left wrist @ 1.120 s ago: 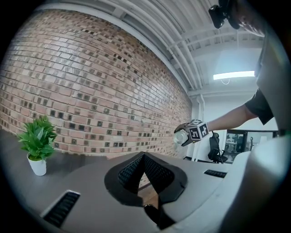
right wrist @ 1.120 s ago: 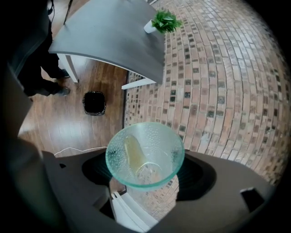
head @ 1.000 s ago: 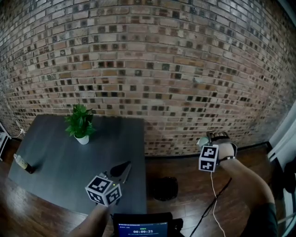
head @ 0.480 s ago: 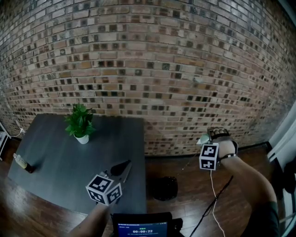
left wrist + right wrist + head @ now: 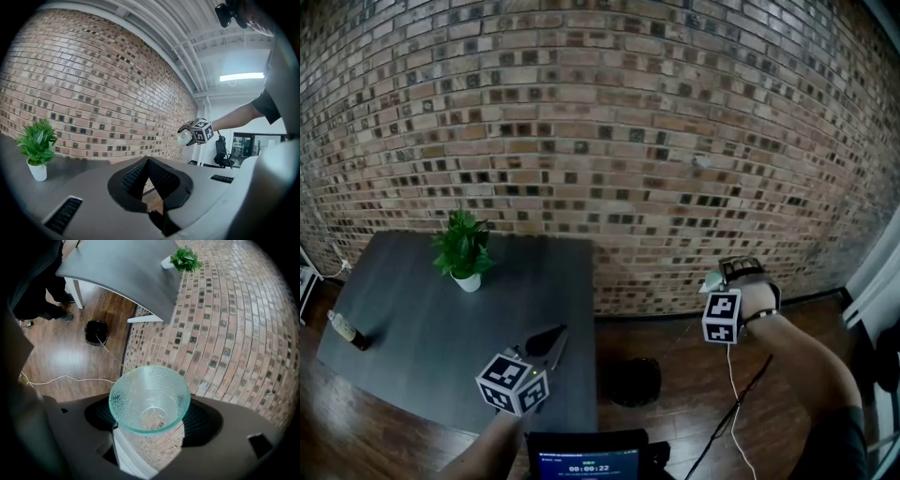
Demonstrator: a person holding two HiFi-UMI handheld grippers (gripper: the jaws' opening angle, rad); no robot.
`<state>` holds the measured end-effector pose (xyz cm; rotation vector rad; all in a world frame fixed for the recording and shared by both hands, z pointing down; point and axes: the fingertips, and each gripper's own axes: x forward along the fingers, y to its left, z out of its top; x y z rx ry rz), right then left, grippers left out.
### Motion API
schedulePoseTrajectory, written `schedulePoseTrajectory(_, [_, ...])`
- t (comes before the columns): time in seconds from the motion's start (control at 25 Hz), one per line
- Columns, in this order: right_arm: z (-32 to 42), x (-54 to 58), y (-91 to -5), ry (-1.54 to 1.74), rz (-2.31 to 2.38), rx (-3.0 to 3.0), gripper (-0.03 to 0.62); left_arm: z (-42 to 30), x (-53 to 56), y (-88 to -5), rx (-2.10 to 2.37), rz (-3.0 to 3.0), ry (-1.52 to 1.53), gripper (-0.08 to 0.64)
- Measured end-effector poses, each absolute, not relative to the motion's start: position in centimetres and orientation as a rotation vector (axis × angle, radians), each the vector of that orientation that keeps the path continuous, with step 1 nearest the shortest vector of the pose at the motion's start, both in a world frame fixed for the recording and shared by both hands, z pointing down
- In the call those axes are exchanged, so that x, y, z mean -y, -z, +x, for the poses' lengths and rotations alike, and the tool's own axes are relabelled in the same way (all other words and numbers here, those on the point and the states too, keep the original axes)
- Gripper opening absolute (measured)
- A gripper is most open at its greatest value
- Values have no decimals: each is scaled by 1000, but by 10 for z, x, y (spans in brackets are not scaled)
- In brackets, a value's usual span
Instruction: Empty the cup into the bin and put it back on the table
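Note:
A clear, greenish glass cup (image 5: 149,397) sits between the jaws of my right gripper (image 5: 151,416), which is shut on it; I see nothing inside the cup. In the head view this gripper (image 5: 715,284) holds the cup (image 5: 712,279) in the air near the brick wall, up and to the right of the black bin (image 5: 630,382) on the floor. The bin (image 5: 96,332) also shows far below in the right gripper view. My left gripper (image 5: 551,339) hovers over the dark table's (image 5: 412,319) near right corner, its jaws (image 5: 148,161) shut and empty.
A small potted plant (image 5: 462,248) stands at the back of the table and a small bottle (image 5: 343,330) lies near its left edge. A cable (image 5: 733,412) trails across the wooden floor. A screen (image 5: 588,459) sits at the bottom edge.
My right gripper has rolled slightly with the cup in it. The left gripper has stayed where it was.

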<state>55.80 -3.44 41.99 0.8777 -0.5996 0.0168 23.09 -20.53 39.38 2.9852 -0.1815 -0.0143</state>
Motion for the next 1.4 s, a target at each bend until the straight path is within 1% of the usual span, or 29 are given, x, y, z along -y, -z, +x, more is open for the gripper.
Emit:
schedulePoseTrajectory(0.84, [553,33,-419,-2,867,604,394,231,198,-397,168,2981,-3,-9])
schedulePoseTrajectory(1.2, [536,42,-430,-67,1019,732,394,229,199,-402,174,2976,-11,-9])
schedulePoseTrajectory(1.4, [527,52,-431,-153,1192,854,394,229,199,-403,181,2979,-22,-9])
